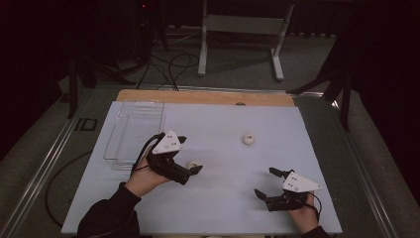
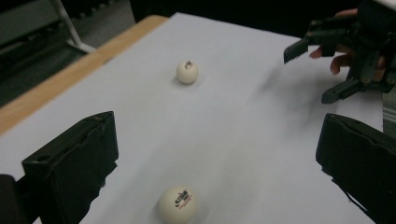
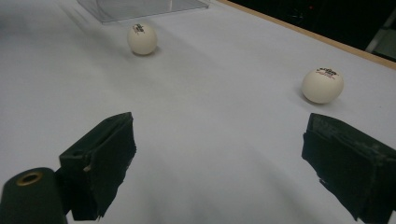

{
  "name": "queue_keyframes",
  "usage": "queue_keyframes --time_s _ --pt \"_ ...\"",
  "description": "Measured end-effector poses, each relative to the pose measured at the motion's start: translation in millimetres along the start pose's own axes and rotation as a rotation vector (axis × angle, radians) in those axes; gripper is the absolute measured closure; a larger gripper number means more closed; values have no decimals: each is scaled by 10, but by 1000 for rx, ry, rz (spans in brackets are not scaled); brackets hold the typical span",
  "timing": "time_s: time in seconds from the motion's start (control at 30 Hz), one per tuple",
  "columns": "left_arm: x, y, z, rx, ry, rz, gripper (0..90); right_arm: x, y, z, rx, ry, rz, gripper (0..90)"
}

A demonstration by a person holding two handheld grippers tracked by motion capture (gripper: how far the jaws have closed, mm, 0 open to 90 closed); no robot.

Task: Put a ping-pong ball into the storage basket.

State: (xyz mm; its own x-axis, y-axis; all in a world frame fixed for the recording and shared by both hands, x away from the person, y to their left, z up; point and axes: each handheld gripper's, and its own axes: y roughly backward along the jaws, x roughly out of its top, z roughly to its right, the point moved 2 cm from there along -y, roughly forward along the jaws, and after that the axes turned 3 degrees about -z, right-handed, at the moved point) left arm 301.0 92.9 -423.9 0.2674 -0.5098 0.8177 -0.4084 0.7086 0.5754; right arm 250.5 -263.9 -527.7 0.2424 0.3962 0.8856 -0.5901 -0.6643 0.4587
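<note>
Two white table-tennis balls lie on the pale table sheet (image 1: 223, 198). The near ball (image 1: 193, 163) (image 2: 176, 205) (image 3: 142, 38) rests just in front of my left gripper (image 1: 189, 154) (image 2: 215, 163), whose jaws stand open on either side of it, apart from it. The far ball (image 1: 248, 139) (image 2: 187, 72) (image 3: 322, 85) sits toward the middle right. My right gripper (image 1: 266, 183) (image 3: 219, 158) hovers near the front right, open and empty, pointing toward both balls. The left gripper view also shows that right gripper (image 2: 327, 70) farther off.
A clear plastic tray (image 1: 133, 131) (image 3: 140, 7) lies at the table's left, just behind the left hand. A wooden strip (image 1: 205, 97) runs along the far edge. Beyond it, cables and a white stand (image 1: 242, 34) are on the floor.
</note>
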Motion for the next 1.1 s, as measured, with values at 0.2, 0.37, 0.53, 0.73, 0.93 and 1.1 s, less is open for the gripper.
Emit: queue_keyframes --time_s 0.2,0.37,0.53,0.73,0.93,1.1 --pt "-66 -194 -30 -4 16 -40 4 -1 -3 0 3 1 1 95" --pt "-128 -307 -53 10 29 -76 4 -2 -3 -2 5 1 -1 95" --pt "-256 -474 -91 18 55 -134 16 -4 -5 -6 11 0 -4 95" --pt "-326 -566 -112 33 61 -158 33 -4 -5 -7 13 2 -6 95" --pt "-429 -666 -147 48 80 -223 74 -4 -4 -8 13 1 -6 95" --pt "-493 -722 -162 53 94 -277 133 -4 -5 -9 14 1 -7 95"
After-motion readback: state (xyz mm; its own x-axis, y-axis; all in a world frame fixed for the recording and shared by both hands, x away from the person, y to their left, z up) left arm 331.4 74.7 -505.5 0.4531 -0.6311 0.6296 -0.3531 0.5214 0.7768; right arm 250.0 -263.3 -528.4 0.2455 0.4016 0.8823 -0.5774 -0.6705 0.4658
